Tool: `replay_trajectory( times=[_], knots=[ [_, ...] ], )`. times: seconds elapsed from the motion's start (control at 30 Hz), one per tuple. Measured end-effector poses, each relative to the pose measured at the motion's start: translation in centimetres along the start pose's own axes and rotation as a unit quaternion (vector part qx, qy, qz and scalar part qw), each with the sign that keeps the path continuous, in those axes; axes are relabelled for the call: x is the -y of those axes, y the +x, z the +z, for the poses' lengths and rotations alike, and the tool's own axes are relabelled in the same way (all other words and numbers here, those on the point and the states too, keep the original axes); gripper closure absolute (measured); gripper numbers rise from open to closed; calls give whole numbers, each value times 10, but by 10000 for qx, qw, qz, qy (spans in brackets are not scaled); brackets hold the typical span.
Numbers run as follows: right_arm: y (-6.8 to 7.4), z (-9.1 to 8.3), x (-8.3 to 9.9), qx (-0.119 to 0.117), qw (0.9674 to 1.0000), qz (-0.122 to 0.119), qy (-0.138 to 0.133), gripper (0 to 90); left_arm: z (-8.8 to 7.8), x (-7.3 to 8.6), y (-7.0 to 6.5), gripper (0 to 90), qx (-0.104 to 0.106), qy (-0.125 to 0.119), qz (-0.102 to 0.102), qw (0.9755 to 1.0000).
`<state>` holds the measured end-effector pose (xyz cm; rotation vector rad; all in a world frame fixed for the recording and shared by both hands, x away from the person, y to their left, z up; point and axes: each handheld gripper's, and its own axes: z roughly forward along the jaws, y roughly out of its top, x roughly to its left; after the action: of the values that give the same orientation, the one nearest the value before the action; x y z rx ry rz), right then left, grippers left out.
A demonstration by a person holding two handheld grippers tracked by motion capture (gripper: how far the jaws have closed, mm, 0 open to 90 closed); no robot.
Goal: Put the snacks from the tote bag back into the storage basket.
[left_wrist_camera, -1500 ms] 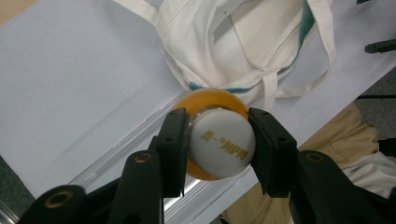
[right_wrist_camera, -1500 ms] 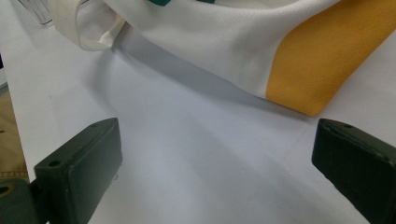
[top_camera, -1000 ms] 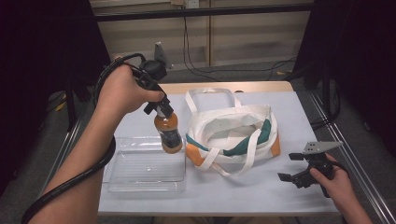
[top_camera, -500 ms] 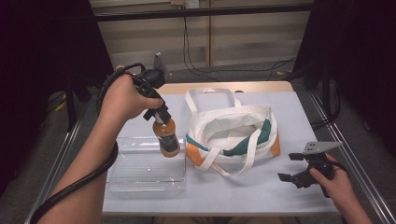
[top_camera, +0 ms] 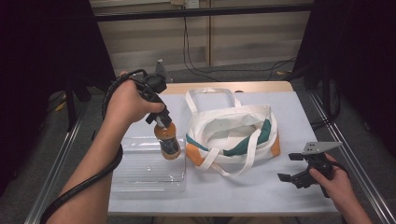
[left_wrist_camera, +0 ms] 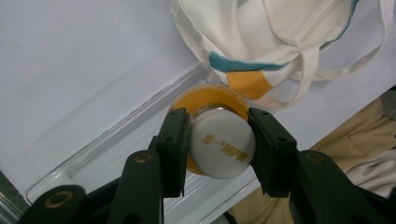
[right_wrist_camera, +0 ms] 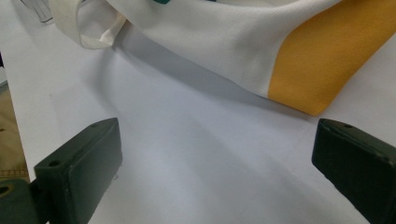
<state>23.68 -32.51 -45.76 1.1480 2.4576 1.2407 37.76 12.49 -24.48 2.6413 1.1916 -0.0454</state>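
white tote bag with teal and orange panels beside a clear plastic tray on a white table

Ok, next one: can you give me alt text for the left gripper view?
The left hand-held gripper clamps the white cap of an orange drink bottle, seen from above, over a clear plastic tray on a white table. A white tote bag with teal and orange trim lies beyond the tray.
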Motion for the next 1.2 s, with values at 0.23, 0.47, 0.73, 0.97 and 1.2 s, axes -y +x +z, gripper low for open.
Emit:
replay_trajectory(
  times=[0.23,0.47,0.73,0.97,1.2],
  knots=[
    [0,0,0,0,10000,1,-1,14,3,-1,0,595,23,4,-7,10000],
    [0,0,0,6,10000,-3,1,14,8,-1,0,595,23,40,1,10000],
    [0,0,0,10,10000,-4,5,14,10,-2,1,595,6,39,5,10000],
    [0,0,0,13,10000,-4,0,14,13,-2,3,595,16,47,-20,10000],
    [0,0,0,0,10000,-1,9,14,17,-3,3,595,-39,63,-10,10000]
  ],
)
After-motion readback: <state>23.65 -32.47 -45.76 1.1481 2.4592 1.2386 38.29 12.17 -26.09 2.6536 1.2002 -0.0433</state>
